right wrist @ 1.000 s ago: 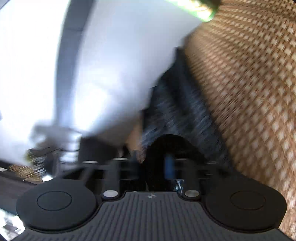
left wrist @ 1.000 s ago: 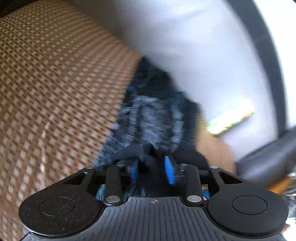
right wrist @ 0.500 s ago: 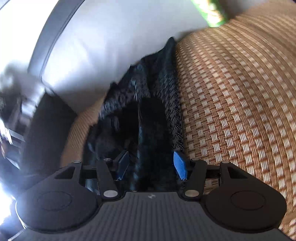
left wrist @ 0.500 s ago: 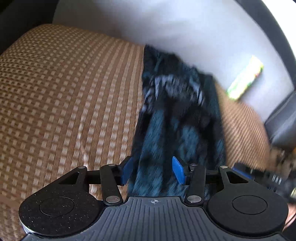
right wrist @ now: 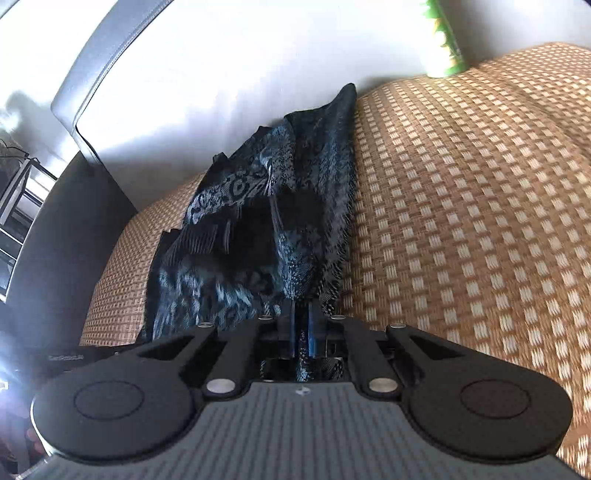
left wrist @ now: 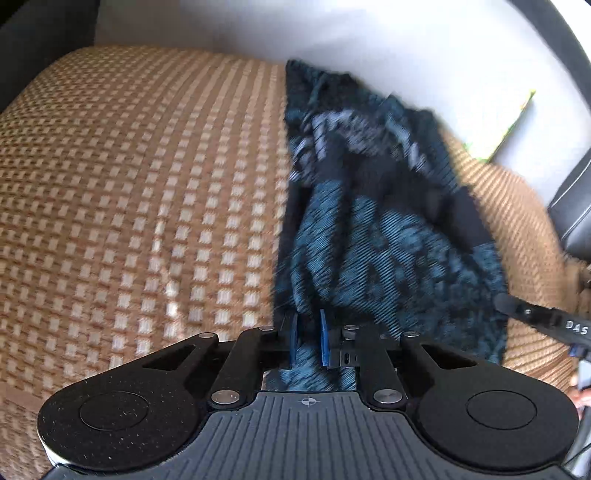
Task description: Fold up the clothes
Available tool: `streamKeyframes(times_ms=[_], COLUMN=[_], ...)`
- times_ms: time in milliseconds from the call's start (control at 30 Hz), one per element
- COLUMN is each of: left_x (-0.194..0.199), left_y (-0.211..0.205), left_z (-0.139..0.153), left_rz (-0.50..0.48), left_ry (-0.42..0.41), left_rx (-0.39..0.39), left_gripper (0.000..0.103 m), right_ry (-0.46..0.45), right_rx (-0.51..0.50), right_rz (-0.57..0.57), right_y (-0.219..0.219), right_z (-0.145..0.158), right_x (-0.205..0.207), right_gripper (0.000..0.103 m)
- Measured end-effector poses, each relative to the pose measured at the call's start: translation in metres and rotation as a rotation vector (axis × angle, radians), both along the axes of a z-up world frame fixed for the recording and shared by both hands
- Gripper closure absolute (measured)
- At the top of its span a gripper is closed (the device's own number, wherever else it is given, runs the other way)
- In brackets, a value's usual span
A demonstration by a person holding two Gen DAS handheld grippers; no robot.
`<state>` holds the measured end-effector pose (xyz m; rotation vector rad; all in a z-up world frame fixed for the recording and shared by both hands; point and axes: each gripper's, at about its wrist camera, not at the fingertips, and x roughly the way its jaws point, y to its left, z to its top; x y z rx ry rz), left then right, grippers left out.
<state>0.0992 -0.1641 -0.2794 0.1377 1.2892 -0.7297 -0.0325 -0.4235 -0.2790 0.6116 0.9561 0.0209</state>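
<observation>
A dark blue patterned garment (left wrist: 388, 229) lies bunched on a woven brown seat mat (left wrist: 129, 184), its far end against the pale backrest. My left gripper (left wrist: 308, 325) points steeply down at the near edge; its jaws are closing and the blue pads pinch a fold of the cloth. In the right wrist view the same garment (right wrist: 280, 206) runs away from my right gripper (right wrist: 302, 321), whose jaws are also closing with a strip of the fabric pressed between the pads. Part of the other gripper's black body (left wrist: 546, 321) shows at the right edge of the left wrist view.
The woven mat (right wrist: 461, 203) covers a sofa seat with a pale backrest cushion (left wrist: 258, 29) behind. A green-and-white packet (left wrist: 513, 125) (right wrist: 443, 44) leans against the backrest. A dark armrest (right wrist: 55, 240) bounds one end, with a shelf beyond it.
Both pairs of jaws stood apart around the garment half a second ago and now pinch its near edge. Both grippers have rolled and shifted across the seat.
</observation>
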Motion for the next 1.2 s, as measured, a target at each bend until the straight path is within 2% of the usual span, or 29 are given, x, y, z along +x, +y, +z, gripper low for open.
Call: streamKeyframes(times_ms=[67, 133, 167, 200, 233, 267, 333, 467, 567, 700, 733, 767, 800, 833, 867, 1000, 1100, 1200], left_x=[0.003, 0.005, 0.005, 0.004, 0.002, 0.0, -0.004, -0.009, -0.004, 0.0, 0.001, 0.002, 0.001, 0.001, 0.0, -0.011, -0.025, -0.049], left_y=[0.003, 0.01, 0.015, 0.021, 0.028, 0.034, 0.043, 0.047, 0.047, 0.04, 0.038, 0.036, 0.033, 0.031, 0.031, 0.041, 0.063, 0.087], left_z=[-0.007, -0.002, 0.004, 0.009, 0.014, 0.017, 0.016, 0.001, -0.01, -0.015, -0.015, -0.015, -0.015, -0.014, -0.012, 0.004, 0.016, 0.017], left_rz=[0.018, 0.052, 0.063, 0.066, 0.058, 0.051, 0.046, 0.073, 0.139, 0.167, 0.167, 0.169, 0.167, 0.169, 0.169, 0.143, 0.14, 0.127], left_ry=[0.011, 0.008, 0.0, -0.005, 0.005, 0.024, 0.082, 0.128, 0.176, 0.2, 0.2, 0.201, 0.201, 0.196, 0.187, 0.141, 0.155, 0.197], left_rx=[0.02, 0.011, 0.001, -0.012, -0.032, -0.055, -0.092, -0.073, -0.096, -0.129, -0.132, -0.133, -0.126, -0.116, -0.115, -0.126, -0.133, -0.105], left_gripper=[0.089, 0.061, 0.059, 0.051, 0.045, 0.043, 0.04, 0.04, 0.04, 0.039, 0.041, 0.051, 0.088, 0.093, 0.095, 0.099, 0.101, 0.101], right_ry=[0.065, 0.088, 0.075, 0.046, 0.023, 0.01, 0.011, 0.062, 0.096, 0.078, 0.073, 0.073, 0.077, 0.084, 0.094, 0.074, 0.073, 0.103], right_rx=[-0.019, -0.015, -0.017, -0.019, -0.005, 0.016, 0.057, 0.123, 0.187, 0.291, 0.313, 0.338, 0.357, 0.375, 0.385, 0.365, 0.361, 0.368], right_rz=[0.037, 0.033, 0.013, -0.018, -0.05, -0.073, -0.093, -0.116, -0.165, -0.253, -0.274, -0.292, -0.3, -0.303, -0.297, -0.25, -0.216, -0.182], right_y=[0.006, 0.008, 0.007, 0.006, 0.003, 0.001, -0.002, 0.001, 0.006, 0.008, 0.008, 0.007, 0.007, 0.006, 0.007, 0.011, 0.011, 0.015], right_z=[-0.012, -0.018, -0.016, -0.011, -0.006, -0.002, 0.0, -0.007, -0.019, -0.032, -0.035, -0.037, -0.039, -0.041, -0.042, -0.028, -0.013, -0.002], right_x=[0.003, 0.002, -0.002, -0.009, -0.019, -0.03, -0.049, -0.078, -0.084, -0.079, -0.078, -0.076, -0.073, -0.071, -0.068, -0.07, -0.089, -0.119], right_gripper=[0.094, 0.088, 0.082, 0.066, 0.059, 0.053, 0.052, 0.052, 0.05, 0.047, 0.047, 0.049, 0.065, 0.081, 0.087, 0.089, 0.091, 0.092])
